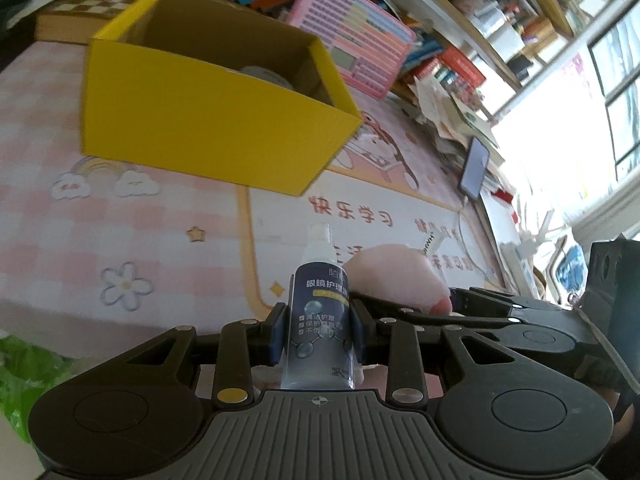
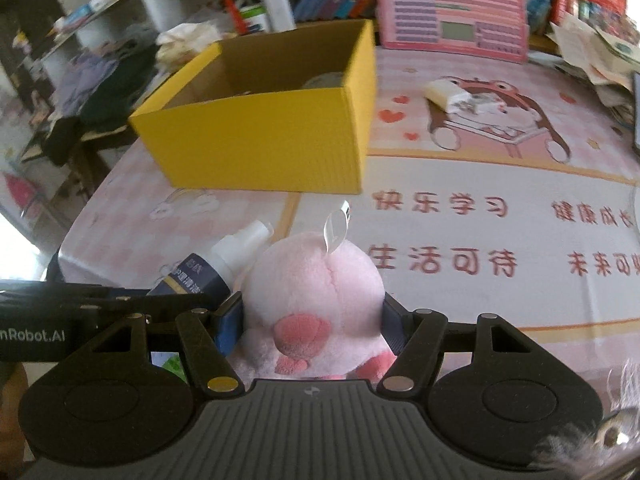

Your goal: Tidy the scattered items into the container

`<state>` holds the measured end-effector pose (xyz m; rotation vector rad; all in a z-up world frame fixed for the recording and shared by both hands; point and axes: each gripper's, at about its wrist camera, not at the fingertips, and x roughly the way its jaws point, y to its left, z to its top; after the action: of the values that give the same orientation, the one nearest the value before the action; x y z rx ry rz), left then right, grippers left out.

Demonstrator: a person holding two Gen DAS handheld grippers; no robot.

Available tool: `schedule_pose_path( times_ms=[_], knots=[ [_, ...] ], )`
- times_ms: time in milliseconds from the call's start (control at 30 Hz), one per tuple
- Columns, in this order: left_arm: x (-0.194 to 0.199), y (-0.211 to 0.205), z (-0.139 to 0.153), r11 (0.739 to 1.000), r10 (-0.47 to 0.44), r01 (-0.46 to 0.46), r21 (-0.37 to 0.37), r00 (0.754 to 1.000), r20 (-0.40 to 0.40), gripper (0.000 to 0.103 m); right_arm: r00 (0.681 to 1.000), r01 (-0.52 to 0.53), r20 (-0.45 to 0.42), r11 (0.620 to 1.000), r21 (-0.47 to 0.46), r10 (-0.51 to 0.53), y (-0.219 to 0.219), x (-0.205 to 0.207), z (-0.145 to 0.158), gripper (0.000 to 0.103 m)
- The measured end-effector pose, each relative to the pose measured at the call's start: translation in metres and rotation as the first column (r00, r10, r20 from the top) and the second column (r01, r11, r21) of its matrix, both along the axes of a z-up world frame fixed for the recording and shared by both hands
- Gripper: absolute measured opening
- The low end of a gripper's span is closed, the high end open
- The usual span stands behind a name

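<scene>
My left gripper is shut on a small spray bottle with a dark blue label, held upright above the desk mat. My right gripper is shut on a pink plush toy with a white tag; the toy also shows in the left wrist view, and the bottle in the right wrist view, close beside the toy. The open yellow cardboard box stands farther back on the mat, with a grey round item inside.
A small white packet lies on the pink mat right of the box. A pink toy keyboard and books stand behind. A phone and stacked papers lie at the right. A green bag is at lower left.
</scene>
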<state>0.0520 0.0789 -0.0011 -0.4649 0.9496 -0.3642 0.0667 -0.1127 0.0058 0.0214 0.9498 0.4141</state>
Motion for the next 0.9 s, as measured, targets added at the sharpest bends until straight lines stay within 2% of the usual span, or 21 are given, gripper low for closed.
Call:
schedule_pose_path(
  times_ms=[533, 733, 900],
  knots=[
    [-0.017, 0.038, 0.001, 0.995, 0.1, -0.099, -0.014, 0.995, 0.014, 0.031, 0.985, -0.171, 0.023, 0.984, -0.052, 0.172, 0.047, -0.003, 0.005, 0.066],
    [-0.019, 0.05, 0.011, 0.991, 0.133, -0.132, -0.023, 0.989, 0.057, 0.031, 0.973, -0.213, 0.072, 0.975, -0.062, 0.217, 0.06, 0.002, 0.019, 0.066],
    [-0.012, 0.057, 0.022, 0.985, 0.164, -0.158, -0.071, 0.982, 0.09, 0.031, 0.961, -0.232, 0.134, 0.97, -0.071, 0.24, 0.07, 0.008, 0.038, 0.066]
  ],
)
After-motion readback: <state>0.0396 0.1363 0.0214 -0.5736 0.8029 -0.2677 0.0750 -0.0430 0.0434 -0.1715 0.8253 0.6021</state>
